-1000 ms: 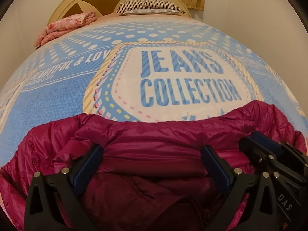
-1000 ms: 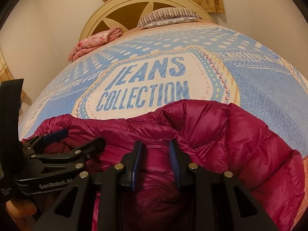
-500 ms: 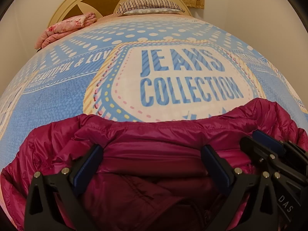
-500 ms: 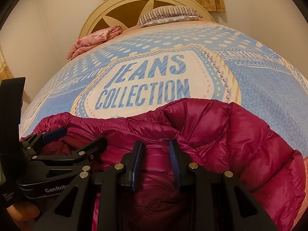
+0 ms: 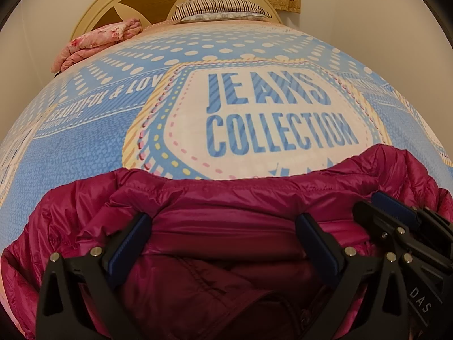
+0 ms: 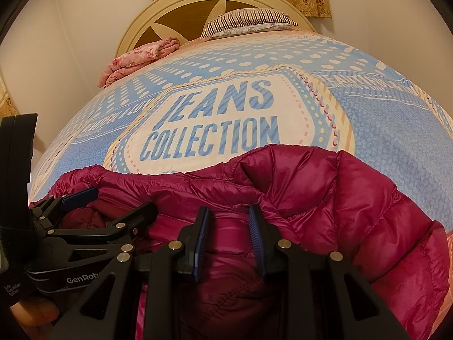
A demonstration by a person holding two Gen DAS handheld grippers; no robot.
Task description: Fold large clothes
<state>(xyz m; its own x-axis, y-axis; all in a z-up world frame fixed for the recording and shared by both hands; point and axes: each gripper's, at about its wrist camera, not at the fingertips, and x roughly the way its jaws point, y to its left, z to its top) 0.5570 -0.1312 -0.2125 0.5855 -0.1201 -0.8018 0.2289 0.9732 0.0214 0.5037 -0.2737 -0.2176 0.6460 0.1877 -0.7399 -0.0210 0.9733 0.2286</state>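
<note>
Here the magenta puffer jacket (image 5: 215, 226) lies bunched at the near end of the bed (image 5: 85, 147), its far edge reaching the "JEANS COLLECTION" print on the blue bedspread. Both grippers angle down over it side by side, probably because a bulky garment needs two holds to be spread or folded evenly.

The left gripper (image 5: 223, 240) stands wide apart, its blue pads (image 5: 127, 243) straddling a broad fold of the jacket; the fabric sits between them but does not look pinched, so I judge it is holding nothing.

The right gripper (image 6: 229, 240) is narrowed to a small gap with a ridge of the jacket rising between the pads (image 6: 201, 240). Whether they press the cloth or merely flank it, I cannot tell.

A folded pink blanket (image 5: 99, 42) and a striped pillow (image 5: 220, 7) sit well apart at the headboard (image 5: 93, 11), leaving the middle of the bed free as folding space.
</note>
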